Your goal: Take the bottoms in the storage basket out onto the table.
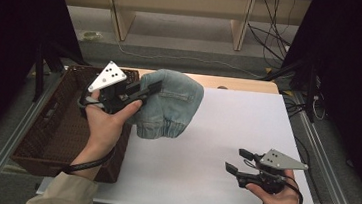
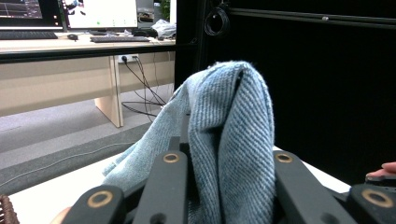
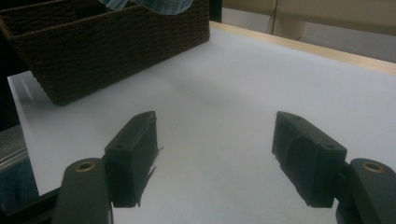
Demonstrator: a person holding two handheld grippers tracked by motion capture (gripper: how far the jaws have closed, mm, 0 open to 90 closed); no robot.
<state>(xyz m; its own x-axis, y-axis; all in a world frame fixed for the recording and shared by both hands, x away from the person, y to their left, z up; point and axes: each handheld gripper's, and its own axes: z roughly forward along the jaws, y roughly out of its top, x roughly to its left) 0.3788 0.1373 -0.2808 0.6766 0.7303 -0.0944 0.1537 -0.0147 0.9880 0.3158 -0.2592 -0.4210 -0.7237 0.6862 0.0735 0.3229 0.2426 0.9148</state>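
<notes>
Two views differ: left hand-held gripper (image 2: 224, 177) pinches denim garment (image 2: 233, 135); right hand-held gripper (image 3: 215, 154) gapes wide, empty

Lab/office: desk (image 2: 70, 44) with monitors (image 2: 100, 13), keyboard (image 2: 119, 39), cables.

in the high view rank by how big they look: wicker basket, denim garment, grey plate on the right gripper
1. wicker basket, largest
2. denim garment, lifted nearer the camera, so a bit flattered
3. grey plate on the right gripper, smallest

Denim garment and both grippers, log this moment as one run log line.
left gripper: shut on denim garment, lifted beside wicker basket | right gripper: jaws open, empty, over white table
</notes>
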